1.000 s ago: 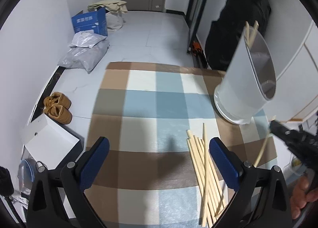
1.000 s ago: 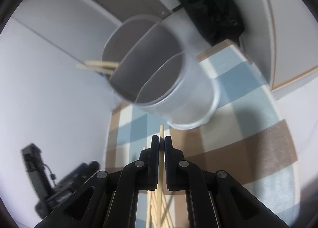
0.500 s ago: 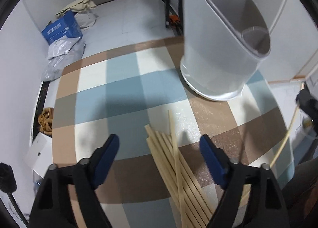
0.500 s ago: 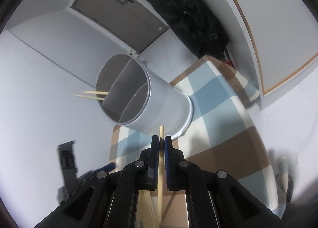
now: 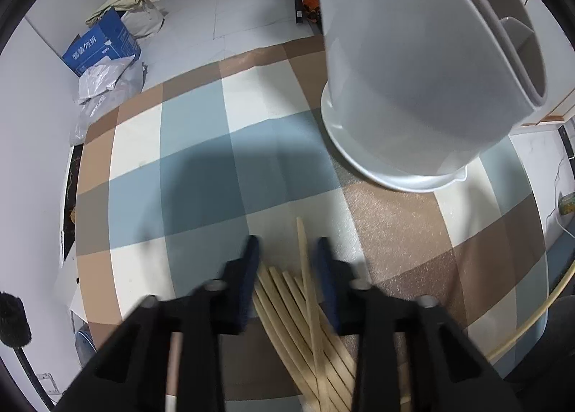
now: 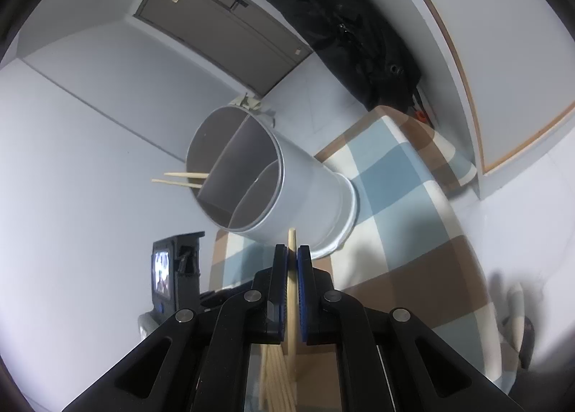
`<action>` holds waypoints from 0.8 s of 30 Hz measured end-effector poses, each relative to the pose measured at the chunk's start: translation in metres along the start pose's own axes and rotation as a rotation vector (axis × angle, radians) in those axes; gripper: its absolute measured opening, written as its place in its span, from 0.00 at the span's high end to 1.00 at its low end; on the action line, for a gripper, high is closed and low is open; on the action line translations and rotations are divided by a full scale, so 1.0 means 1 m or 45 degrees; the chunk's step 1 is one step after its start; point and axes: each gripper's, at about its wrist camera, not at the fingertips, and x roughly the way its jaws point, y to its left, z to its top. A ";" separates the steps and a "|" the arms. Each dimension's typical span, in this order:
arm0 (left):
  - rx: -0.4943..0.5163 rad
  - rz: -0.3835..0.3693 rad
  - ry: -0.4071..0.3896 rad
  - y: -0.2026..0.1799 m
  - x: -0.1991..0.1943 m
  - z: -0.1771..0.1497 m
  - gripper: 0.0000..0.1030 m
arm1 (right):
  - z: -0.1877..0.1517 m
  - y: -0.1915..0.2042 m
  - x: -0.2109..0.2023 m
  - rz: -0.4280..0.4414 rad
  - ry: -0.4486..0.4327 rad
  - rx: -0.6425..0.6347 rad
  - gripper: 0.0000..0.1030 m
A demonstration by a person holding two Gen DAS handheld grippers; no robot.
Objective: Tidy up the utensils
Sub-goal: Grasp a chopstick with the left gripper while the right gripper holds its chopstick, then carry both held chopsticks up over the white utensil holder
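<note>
The left claw (image 5: 287, 250) points down at the chopstick pile (image 5: 305, 333) on the checked tabletop (image 5: 201, 167), its jaws just narrowing around the pile's near ends, one raised chopstick (image 5: 303, 268) between them; whether the pads press it I cannot tell. The white holder (image 5: 413, 81) stands beyond, to the right. The right claw (image 6: 293, 254) is clenched on a single chopstick (image 6: 291, 237), its tip poking out just below the holder's divided mouth, where two chopsticks (image 6: 179, 177) already sit.

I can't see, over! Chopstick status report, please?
Left gripper jaws just closing, one wooden chopstick between, atop the pile. Right gripper shut on second chopstick. Grey divided plastic holder, two sticks inside. Nothing blocking.
</note>
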 end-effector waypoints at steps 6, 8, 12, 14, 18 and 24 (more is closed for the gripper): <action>-0.030 -0.060 -0.005 -0.005 -0.001 0.001 0.99 | 0.001 0.001 -0.002 0.006 -0.008 0.000 0.96; -0.043 -0.069 -0.038 -0.005 -0.006 0.000 0.99 | 0.001 0.002 -0.002 0.000 -0.010 -0.001 0.96; -0.077 -0.094 -0.109 -0.004 -0.023 -0.002 0.99 | 0.001 0.001 -0.002 -0.007 -0.016 0.001 0.96; -0.092 -0.106 -0.150 -0.004 -0.034 -0.004 0.99 | 0.000 0.003 -0.002 -0.010 -0.021 -0.004 0.96; -0.113 -0.116 -0.230 -0.004 -0.057 -0.012 0.99 | -0.002 0.011 -0.003 -0.007 -0.033 -0.052 0.96; -0.158 -0.148 -0.355 0.006 -0.086 -0.017 0.99 | -0.012 0.033 -0.011 0.027 -0.081 -0.173 0.96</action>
